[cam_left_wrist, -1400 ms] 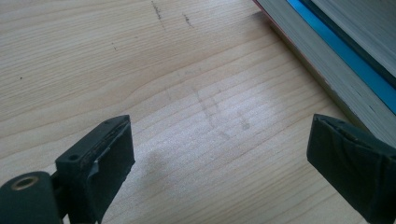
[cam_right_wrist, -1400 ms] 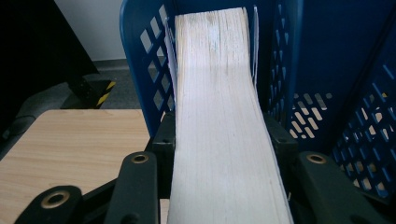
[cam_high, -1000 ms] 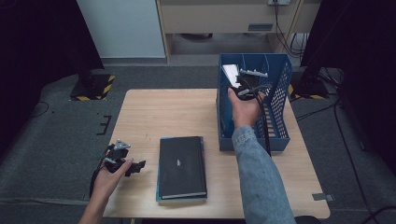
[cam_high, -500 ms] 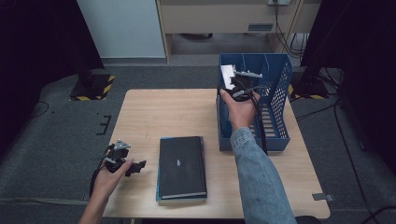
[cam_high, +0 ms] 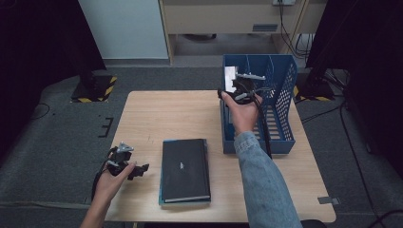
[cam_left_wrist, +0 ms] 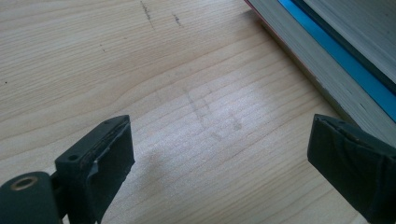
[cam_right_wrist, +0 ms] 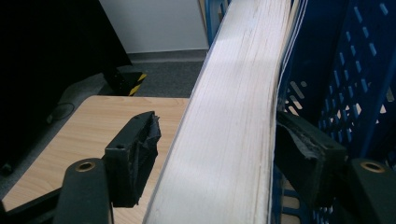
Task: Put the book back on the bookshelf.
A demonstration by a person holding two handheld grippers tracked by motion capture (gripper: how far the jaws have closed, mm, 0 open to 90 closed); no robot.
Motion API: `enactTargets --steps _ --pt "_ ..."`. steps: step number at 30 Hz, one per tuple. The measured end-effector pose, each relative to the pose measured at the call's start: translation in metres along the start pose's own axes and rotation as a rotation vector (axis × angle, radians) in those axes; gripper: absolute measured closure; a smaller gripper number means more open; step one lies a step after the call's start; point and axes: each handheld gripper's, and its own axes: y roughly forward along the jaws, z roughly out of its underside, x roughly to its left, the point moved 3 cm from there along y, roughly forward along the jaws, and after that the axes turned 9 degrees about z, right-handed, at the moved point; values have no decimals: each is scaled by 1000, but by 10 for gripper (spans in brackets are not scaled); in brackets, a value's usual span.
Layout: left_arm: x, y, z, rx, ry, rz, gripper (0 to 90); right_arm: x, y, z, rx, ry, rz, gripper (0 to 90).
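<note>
A white-edged book (cam_right_wrist: pixel 233 116) stands upright in the left slot of the blue rack (cam_high: pixel 280 137), where its top (cam_high: pixel 230 76) pokes out. My right gripper (cam_right_wrist: pixel 219 149) straddles it; the jaws have just been opening. The left pad (cam_right_wrist: pixel 140 144) stands clear of the pages, and the right jaw sits close to the cover. From above, the right gripper (cam_high: pixel 240 88) hovers over the rack's near left corner. My left gripper (cam_left_wrist: pixel 224 172) is open and holds nothing, low over the table (cam_left_wrist: pixel 140 70), beside a stack of books (cam_left_wrist: pixel 327 51).
The stack, topped by a black book (cam_high: pixel 185 168), lies flat at the front middle of the wooden table (cam_high: pixel 161 114). The left gripper (cam_high: pixel 138 170) rests at the table's front left corner. The rack's perforated wall (cam_right_wrist: pixel 355 70) rises right of the upright book.
The right gripper's jaws have spread apart around the upright book, and the right hand has edged slightly left at the rack. The left hand has stayed put.
</note>
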Motion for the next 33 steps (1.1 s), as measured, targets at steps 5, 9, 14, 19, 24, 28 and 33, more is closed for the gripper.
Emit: enactTargets --steps 5,9,14,19,24,28,33 --pt "1 -1 0 -1 -4 1 66 -1 0 2 -5 -2 3 279" --pt "1 -1 0 -4 -6 1 66 -1 1 5 2 0 -15 219" --pt "1 -1 0 -4 -6 1 66 -3 0 8 14 9 -36 154" --pt "2 -1 0 -6 -9 1 65 -5 -4 10 36 -9 -39 91" --pt "2 -2 0 -11 -11 1 64 -2 -12 9 24 -36 -49 64" --pt "2 -2 0 -12 -15 1 64 0 -20 13 0 -47 -60 54" --pt "2 -2 0 -14 -15 2 64 -3 -28 21 1 -47 -64 52"
